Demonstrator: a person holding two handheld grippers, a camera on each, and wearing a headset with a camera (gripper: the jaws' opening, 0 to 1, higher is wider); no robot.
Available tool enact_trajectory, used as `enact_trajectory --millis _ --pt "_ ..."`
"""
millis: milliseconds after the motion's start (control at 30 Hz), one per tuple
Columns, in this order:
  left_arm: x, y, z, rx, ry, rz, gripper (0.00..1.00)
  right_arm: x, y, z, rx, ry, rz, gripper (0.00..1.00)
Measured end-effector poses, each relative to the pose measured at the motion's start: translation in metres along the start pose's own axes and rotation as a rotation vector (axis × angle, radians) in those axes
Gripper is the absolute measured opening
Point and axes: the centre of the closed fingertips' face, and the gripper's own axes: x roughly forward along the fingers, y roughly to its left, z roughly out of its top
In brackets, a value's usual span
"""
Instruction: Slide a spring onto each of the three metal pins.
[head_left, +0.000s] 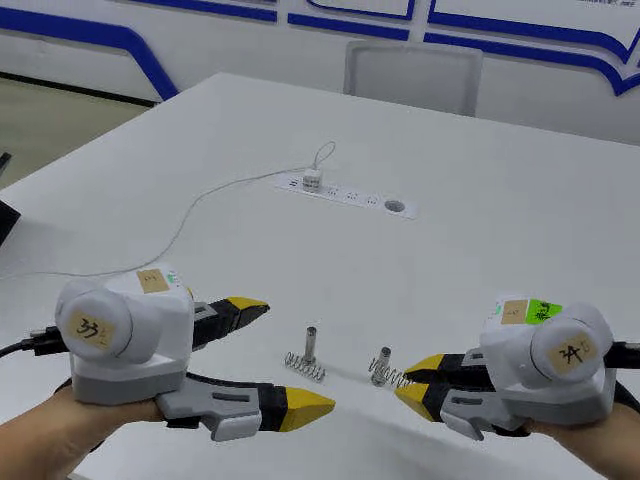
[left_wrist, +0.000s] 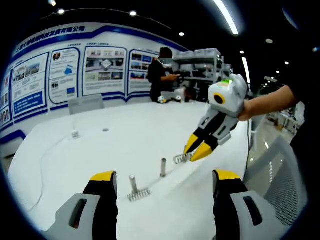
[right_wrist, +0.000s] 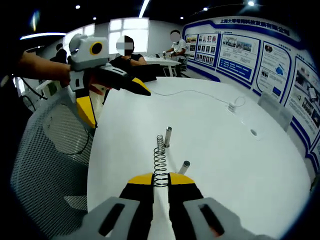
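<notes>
On the table (head_left: 480, 200), upright pin (head_left: 310, 343), right hand-held gripper (right_wrist: 155, 182) pinching spring (right_wrist: 160, 162)

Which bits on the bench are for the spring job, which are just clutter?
Job: right gripper gripping held spring; open left gripper; loose spring; left pin; right pin.
Clutter: power strip; white cable; chair.

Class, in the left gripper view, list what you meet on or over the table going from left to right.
white plug → round grommet → nearer pin → farther pin → held spring → right claw
</notes>
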Motion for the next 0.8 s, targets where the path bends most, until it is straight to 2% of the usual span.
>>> enact_trajectory --millis 133,333,533,800 --pt "0.002 -0.005 0.007 0.015 -0.002 -0.027 0.74 -0.006 0.005 0.013 0.01 -0.026 0.02 0.11" --pt "0.009 -0.015 0.016 0.053 -0.001 -0.061 0.66 -0.014 0.02 0.032 -0.083 -0.04 0.065 0.11" --pt "0.013 -0.022 0.021 0.068 -0.006 -0.091 0.6 -0.016 0.026 0.037 -0.139 -0.031 0.08 0.11" --pt "0.016 -0.03 0.019 0.091 0.013 -0.131 0.48 -0.016 0.032 0.038 -0.182 -0.025 0.094 0.11"
